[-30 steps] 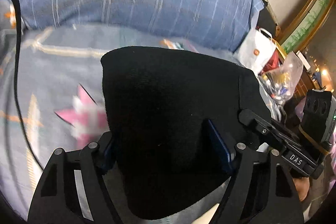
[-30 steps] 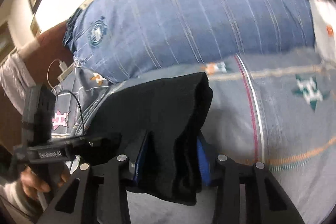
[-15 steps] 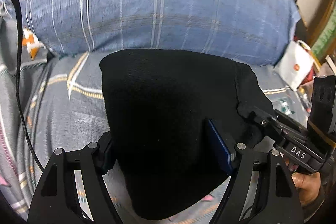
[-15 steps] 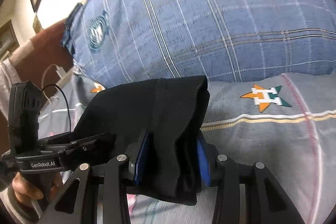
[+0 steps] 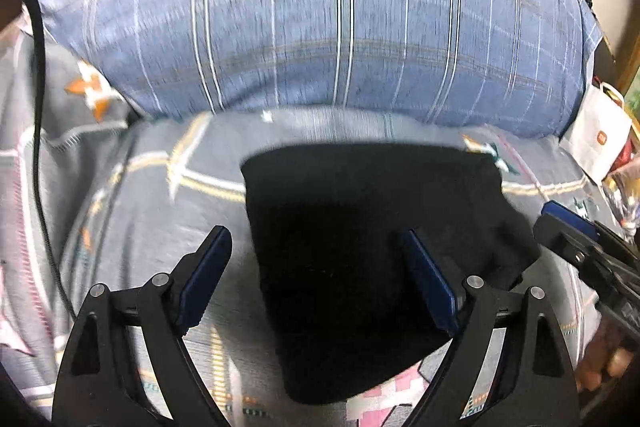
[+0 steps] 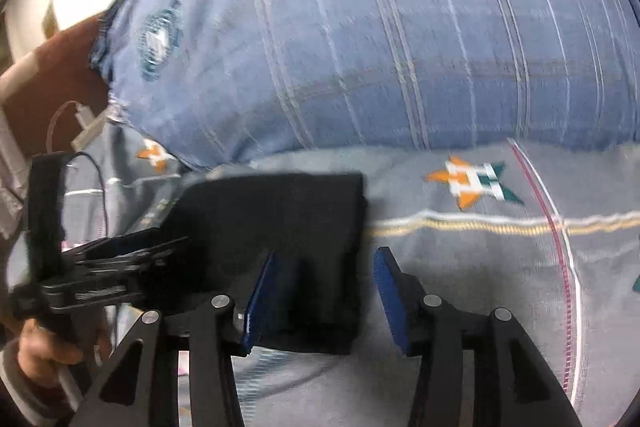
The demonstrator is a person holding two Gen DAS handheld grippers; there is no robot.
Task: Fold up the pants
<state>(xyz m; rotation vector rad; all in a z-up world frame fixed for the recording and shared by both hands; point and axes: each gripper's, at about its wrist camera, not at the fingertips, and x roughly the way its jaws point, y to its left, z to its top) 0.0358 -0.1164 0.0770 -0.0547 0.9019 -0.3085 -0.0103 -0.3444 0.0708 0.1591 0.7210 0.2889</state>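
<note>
Both jaws opening: L gripper (image 5: 316, 267) & R gripper (image 6: 324, 291) had just let go of folded black pants (image 5: 372, 247), which lay on bedspread (image 5: 152, 187) below pillow (image 5: 340, 19); fold seemingly done

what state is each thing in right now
black pants: folded into a compact stack, lying on the bedspread
left tongs: opening, left pad clear of the pants
right tongs: opening, right pad clear of the pants
blue pillow: lying behind the pants
</note>
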